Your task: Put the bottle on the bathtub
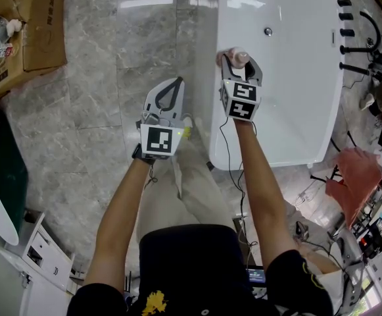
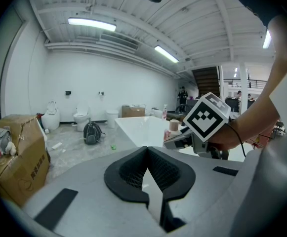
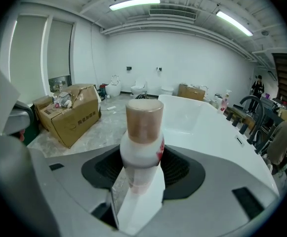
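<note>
A white bottle (image 1: 235, 56) with a brown cap and a red label stands upright between the jaws of my right gripper (image 1: 241, 61), at the near left rim of the white bathtub (image 1: 296, 110). In the right gripper view the bottle (image 3: 142, 142) fills the gap of my right gripper (image 3: 142, 158), with both black pads against its sides and the tub's rim (image 3: 192, 117) under it. My left gripper (image 1: 177, 81) hangs over the marble floor left of the tub, its tips together and nothing between them. In the left gripper view my left gripper (image 2: 146, 149) points toward the tub (image 2: 143, 127) and the bottle (image 2: 173, 127).
A cardboard box (image 1: 26, 25) with small items on top sits on the floor at the far left. Black tap fittings (image 1: 348, 25) line the tub's right side. A red cloth (image 1: 358, 170) and cables lie to the right. A backpack (image 2: 92, 132) and toilets (image 2: 80, 118) stand further off.
</note>
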`<control>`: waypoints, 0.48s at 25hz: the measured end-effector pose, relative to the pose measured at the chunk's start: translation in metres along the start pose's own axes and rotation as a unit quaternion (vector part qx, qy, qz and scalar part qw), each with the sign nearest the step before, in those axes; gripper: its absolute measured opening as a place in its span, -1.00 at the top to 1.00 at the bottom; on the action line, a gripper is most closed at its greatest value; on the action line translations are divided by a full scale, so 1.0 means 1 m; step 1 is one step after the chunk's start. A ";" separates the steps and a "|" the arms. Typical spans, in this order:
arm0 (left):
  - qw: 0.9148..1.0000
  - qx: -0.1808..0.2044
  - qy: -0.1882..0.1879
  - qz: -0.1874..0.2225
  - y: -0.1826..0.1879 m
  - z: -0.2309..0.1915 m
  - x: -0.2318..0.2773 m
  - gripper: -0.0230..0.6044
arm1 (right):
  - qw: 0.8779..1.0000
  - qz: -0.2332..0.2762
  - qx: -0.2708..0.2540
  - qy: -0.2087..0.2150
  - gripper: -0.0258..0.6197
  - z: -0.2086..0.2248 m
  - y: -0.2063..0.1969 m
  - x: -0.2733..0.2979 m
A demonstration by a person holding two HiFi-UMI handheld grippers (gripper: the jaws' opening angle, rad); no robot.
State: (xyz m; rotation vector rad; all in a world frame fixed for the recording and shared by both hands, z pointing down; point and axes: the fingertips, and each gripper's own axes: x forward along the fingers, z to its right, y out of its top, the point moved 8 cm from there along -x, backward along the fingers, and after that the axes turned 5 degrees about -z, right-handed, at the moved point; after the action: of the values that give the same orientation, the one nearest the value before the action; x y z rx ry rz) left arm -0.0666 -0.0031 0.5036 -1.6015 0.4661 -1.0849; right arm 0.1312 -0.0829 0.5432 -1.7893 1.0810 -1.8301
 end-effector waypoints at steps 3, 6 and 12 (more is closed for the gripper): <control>1.000 -0.001 -0.002 0.001 0.000 0.001 0.001 0.87 | 1.000 -0.011 0.002 0.000 0.18 0.001 -0.003 0.002; 1.000 -0.007 -0.004 -0.002 0.002 0.001 0.001 0.87 | 1.000 -0.015 0.005 0.002 0.14 -0.001 -0.006 0.003; 1.000 -0.003 -0.004 -0.001 0.000 0.001 -0.001 0.87 | 1.000 -0.018 0.003 -0.002 0.11 -0.001 -0.010 0.001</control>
State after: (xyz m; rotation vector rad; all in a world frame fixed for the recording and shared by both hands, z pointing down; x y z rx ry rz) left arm -0.0658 -0.0019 0.5030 -1.6110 0.4623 -1.0799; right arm 0.1324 -0.0771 0.5511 -1.8201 1.0484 -1.8469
